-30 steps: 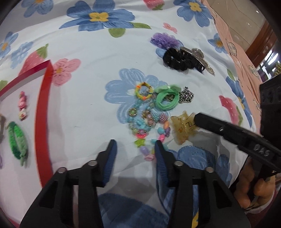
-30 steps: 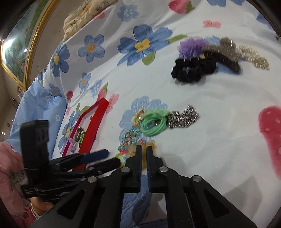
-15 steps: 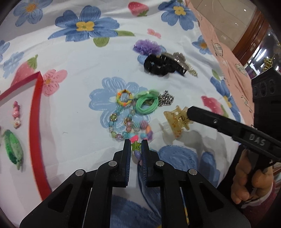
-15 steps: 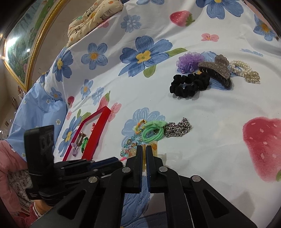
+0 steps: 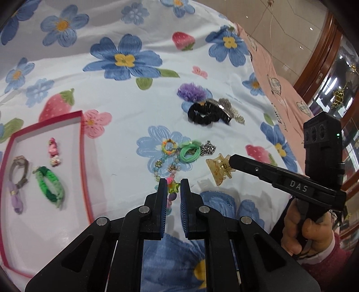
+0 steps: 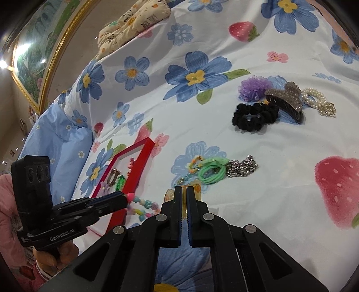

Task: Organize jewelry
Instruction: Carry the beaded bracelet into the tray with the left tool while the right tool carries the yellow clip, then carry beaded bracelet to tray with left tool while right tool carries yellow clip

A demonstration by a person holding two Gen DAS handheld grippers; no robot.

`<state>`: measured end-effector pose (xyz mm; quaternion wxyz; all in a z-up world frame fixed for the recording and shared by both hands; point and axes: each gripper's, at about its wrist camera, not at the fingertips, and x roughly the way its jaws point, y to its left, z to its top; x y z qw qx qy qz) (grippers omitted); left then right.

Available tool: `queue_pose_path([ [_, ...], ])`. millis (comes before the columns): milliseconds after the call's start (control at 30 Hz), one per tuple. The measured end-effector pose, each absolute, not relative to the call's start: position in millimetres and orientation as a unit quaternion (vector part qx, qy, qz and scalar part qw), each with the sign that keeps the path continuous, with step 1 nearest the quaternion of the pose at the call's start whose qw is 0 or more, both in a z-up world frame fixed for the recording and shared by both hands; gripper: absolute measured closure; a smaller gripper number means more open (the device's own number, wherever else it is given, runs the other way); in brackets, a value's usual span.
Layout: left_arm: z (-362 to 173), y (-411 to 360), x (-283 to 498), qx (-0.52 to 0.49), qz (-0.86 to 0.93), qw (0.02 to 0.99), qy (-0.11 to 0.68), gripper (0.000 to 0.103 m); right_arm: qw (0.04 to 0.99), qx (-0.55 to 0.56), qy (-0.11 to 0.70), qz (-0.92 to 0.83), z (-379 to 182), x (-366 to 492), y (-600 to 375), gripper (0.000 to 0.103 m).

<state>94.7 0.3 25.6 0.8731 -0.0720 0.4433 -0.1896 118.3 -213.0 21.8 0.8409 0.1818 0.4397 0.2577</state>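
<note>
My left gripper point(image 5: 173, 184) is shut on a colourful beaded bracelet point(image 5: 172, 187) and holds it lifted above the bedsheet; the beads hang from it in the right wrist view point(image 6: 143, 205). My right gripper point(image 6: 184, 191) is shut on an amber claw clip point(image 5: 218, 168), held above the sheet. A red-rimmed tray point(image 5: 82, 139) at the left holds a green braided bracelet point(image 5: 50, 186), a pink bead piece point(image 5: 53, 149) and a watch point(image 5: 20, 170). A green hair tie point(image 5: 190, 152), a small orange-yellow ring point(image 5: 168, 146) and a silver chain point(image 5: 208, 148) lie ahead.
Farther back lie a black scrunchie point(image 6: 254, 116), a purple pom tie point(image 6: 253, 86), a glittery claw clip point(image 6: 287, 100) and a pearl bracelet point(image 6: 317, 98). A pillow point(image 6: 132, 20) lies at the far bed end. The bed edge runs along the right point(image 5: 280, 89).
My left gripper closed on the beaded bracelet and lifted it off the sheet. My right gripper lifted the amber clip. Both rose, and the tray came further into view.
</note>
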Motion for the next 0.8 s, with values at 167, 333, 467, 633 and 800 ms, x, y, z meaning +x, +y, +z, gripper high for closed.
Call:
queue_pose_path([
  [167, 39.0, 16.0, 83.5, -0.081, -0.179, 0.883, 0.427, 0.093, 0.84, 0.176, 0.436, 0.271, 28.1, 115.7, -201.6, 0.1],
  [333, 48.4, 35.4, 74.1, -0.088, -0.163, 0.89, 0.416, 0.093, 0.835, 0.167, 0.437, 0.289, 31.2, 114.1, -183.4, 0.1],
  [467, 55.0, 55.3, 67.7, -0.096, -0.146, 0.897, 0.407, 0.093, 0.83, 0.161, 0.438, 0.306, 34.0, 112.6, -166.9, 0.1],
  [633, 61.2, 82.6, 59.6, -0.106, -0.12, 0.904, 0.396, 0.093, 0.822, 0.149, 0.438, 0.332, 38.5, 111.3, -138.1, 0.1],
  [800, 59.7, 111.4, 52.6, -0.119, -0.094, 0.907, 0.392, 0.093, 0.812, 0.137, 0.438, 0.361, 42.7, 110.0, -104.6, 0.1],
])
